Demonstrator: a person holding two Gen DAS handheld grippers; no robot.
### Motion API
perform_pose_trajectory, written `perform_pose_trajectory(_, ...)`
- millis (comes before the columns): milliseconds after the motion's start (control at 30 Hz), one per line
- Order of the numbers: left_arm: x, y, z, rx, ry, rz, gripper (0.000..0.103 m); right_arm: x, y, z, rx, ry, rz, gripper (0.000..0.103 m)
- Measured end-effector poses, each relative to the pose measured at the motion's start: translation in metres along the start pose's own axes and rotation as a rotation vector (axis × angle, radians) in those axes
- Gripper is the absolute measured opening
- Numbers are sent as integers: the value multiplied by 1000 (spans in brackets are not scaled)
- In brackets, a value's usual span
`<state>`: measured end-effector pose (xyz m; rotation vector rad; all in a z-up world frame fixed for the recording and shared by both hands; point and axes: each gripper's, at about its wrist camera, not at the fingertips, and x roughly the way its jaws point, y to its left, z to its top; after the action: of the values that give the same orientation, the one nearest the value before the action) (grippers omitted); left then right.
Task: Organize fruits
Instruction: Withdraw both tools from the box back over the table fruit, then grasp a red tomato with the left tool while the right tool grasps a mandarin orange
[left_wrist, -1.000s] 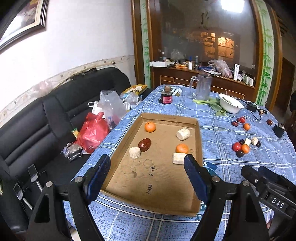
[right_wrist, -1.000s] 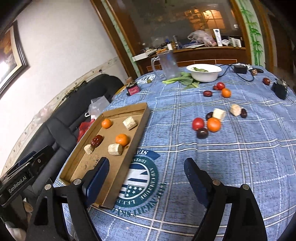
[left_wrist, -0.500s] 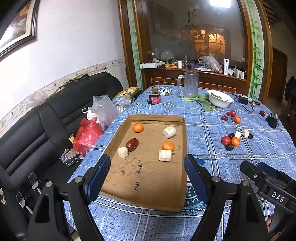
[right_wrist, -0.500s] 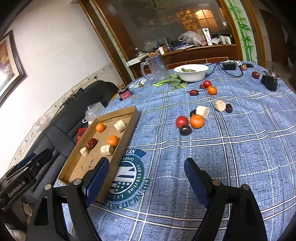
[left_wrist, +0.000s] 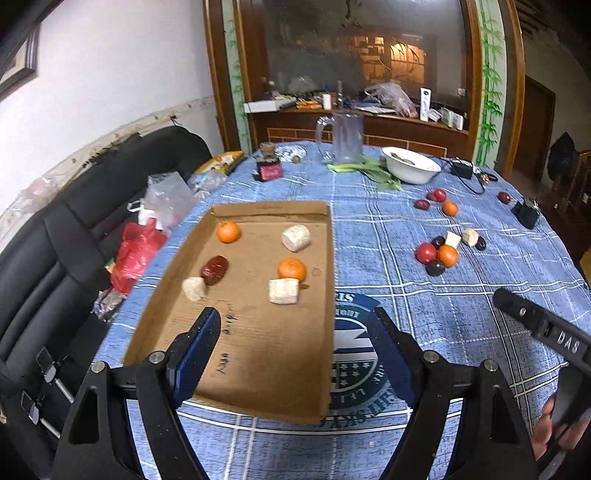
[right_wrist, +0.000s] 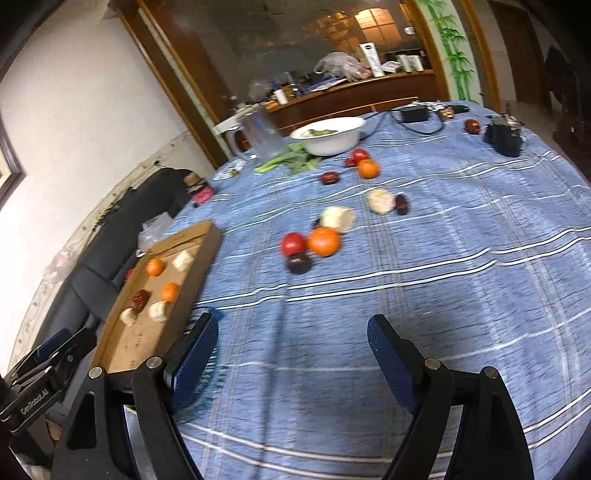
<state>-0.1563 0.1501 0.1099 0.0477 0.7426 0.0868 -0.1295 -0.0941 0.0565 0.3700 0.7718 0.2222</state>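
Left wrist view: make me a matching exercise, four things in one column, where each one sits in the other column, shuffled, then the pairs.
Things:
1. dark red date
2. white bowl
3. red plastic bag
4. red tomato

Places:
A. on the black sofa beside the table
B. inside the cardboard tray
C. on the blue cloth beside an orange and a dark plum
D. at the far end of the table, next to the clear jug

Pairs: 1-B, 2-D, 3-A, 4-C
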Motion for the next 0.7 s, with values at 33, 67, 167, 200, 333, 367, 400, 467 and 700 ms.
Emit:
perform_pose_trajectory(33,3,-2,0,1,7,-7,81,0,-7,4,-1,2,-20,86)
perform_pose_trajectory(67,8,-4,0,3,17,-16,81,0,-11,6,-2,6,-31,86)
perform_pose_trajectory(167,18,-10,1,1,41,-44,81,2,-23,18,-16,20,-63,86)
perform_pose_trajectory(200,22,-13,2,3,47,-56,81,2,-26,22,-24,23,-75,86)
perform_pose_trajectory(333,31,-24,8,16,56,-91,81,8,-34,46,-64,34,-122,86)
perform_pose_trajectory(367,34,-27,10,23,60,-101,81,10,-35,51,-73,32,-136,86)
perform_pose_trajectory(400,36,-30,11,27,63,-109,81,14,-37,56,-81,32,-149,86)
perform_pose_trajectory(467,41,-37,14,38,74,-131,81,21,-40,64,-92,33,-160,86)
perform_pose_trajectory(700,55,-57,20,79,90,-167,81,56,-39,78,-97,69,-95,81)
